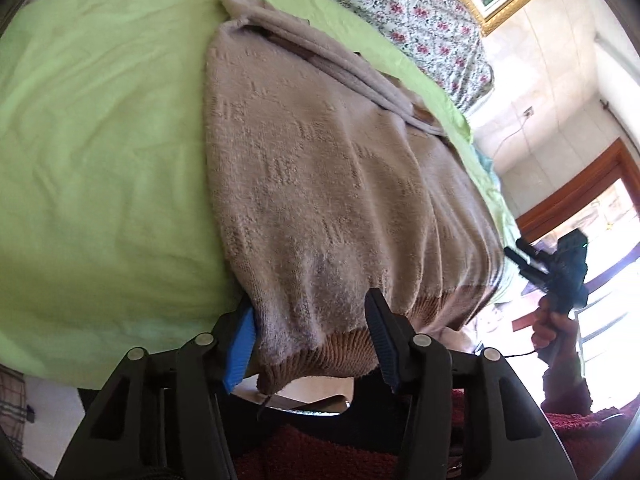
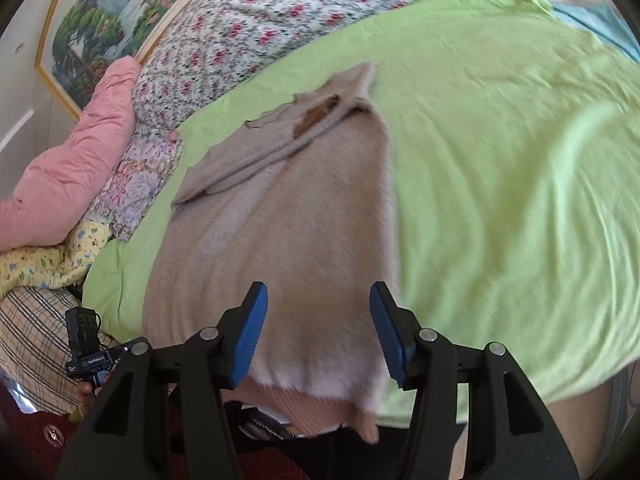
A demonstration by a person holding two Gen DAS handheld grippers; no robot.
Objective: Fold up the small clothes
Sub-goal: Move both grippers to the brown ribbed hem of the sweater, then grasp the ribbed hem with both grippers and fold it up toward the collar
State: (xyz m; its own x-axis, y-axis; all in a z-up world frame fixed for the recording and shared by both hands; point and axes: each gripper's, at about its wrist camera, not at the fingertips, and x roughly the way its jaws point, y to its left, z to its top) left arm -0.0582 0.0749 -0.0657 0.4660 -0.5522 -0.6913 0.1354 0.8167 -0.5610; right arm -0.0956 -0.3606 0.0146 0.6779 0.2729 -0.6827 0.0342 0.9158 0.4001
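Note:
A beige knitted sweater (image 1: 320, 176) lies flat on the green sheet (image 1: 104, 152), its ribbed hem hanging over the near bed edge and its sleeves folded across the far end. My left gripper (image 1: 310, 334) is open, its jaws on either side of the hem's left corner, not closed on it. My right gripper (image 2: 316, 330) is open above the hem of the sweater (image 2: 280, 220), near its right corner. The right gripper also shows in the left wrist view (image 1: 520, 258), off the bed's right side. The left gripper body shows in the right wrist view (image 2: 86, 344).
A floral quilt (image 2: 256, 28) and a pink pillow (image 2: 76, 168) lie at the head of the bed, with patterned bedding (image 2: 36, 332) stacked at the left. A framed painting (image 2: 100, 8) hangs on the wall. The green sheet (image 2: 500, 160) stretches wide to the right of the sweater.

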